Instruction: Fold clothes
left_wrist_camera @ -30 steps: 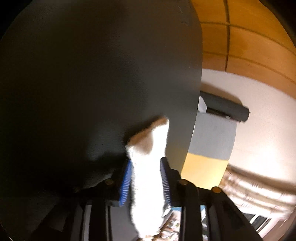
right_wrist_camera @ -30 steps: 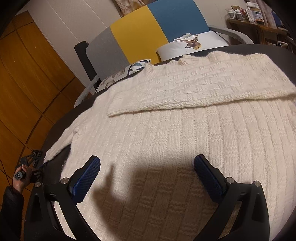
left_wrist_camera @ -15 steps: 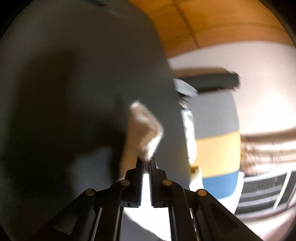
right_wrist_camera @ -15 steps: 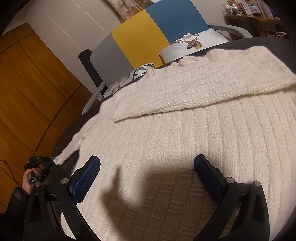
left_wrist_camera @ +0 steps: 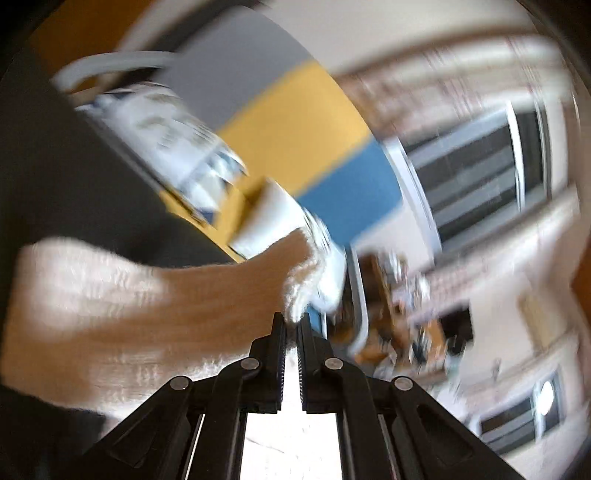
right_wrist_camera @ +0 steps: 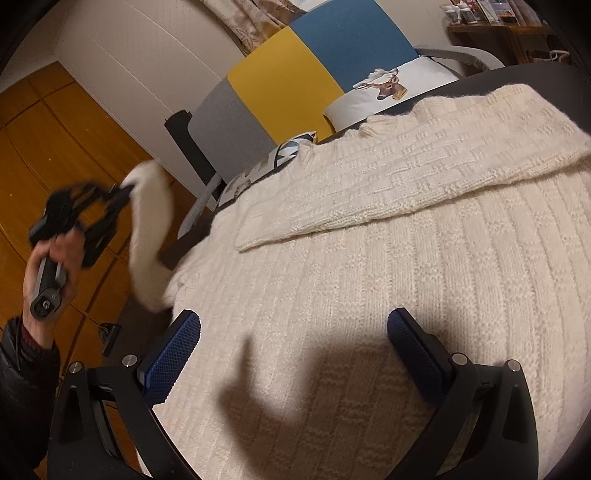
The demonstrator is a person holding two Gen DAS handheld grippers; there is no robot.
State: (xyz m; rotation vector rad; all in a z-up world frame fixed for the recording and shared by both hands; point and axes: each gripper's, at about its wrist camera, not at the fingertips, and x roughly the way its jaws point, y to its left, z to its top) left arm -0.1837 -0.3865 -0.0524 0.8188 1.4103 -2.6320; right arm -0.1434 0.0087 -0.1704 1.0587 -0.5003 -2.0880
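Note:
A cream knitted sweater [right_wrist_camera: 369,258] lies spread over a dark round table [right_wrist_camera: 524,72], one sleeve [right_wrist_camera: 388,173] folded across its body. My left gripper [left_wrist_camera: 291,325] is shut on the cuff of the other sleeve [left_wrist_camera: 129,306], which it holds lifted off the table. In the right wrist view that left gripper [right_wrist_camera: 122,194] is up at the left, in a person's hand [right_wrist_camera: 59,258], with the sleeve [right_wrist_camera: 151,236] hanging from it. My right gripper [right_wrist_camera: 295,354] hovers open above the sweater's near part, nothing between its blue-padded fingers [right_wrist_camera: 173,354].
A chair with a grey, yellow and blue back [right_wrist_camera: 295,77] stands behind the table, with printed cushions [right_wrist_camera: 388,88] on it. Wooden panels [right_wrist_camera: 55,140] cover the left wall. A shelf with small items [right_wrist_camera: 491,22] is at the far right. A small dark object [right_wrist_camera: 109,336] lies on the floor.
My left gripper closed on the sleeve cuff, then swung up and rightward, lifting the sleeve off the table. The right gripper stayed open and nearly still over the sweater.

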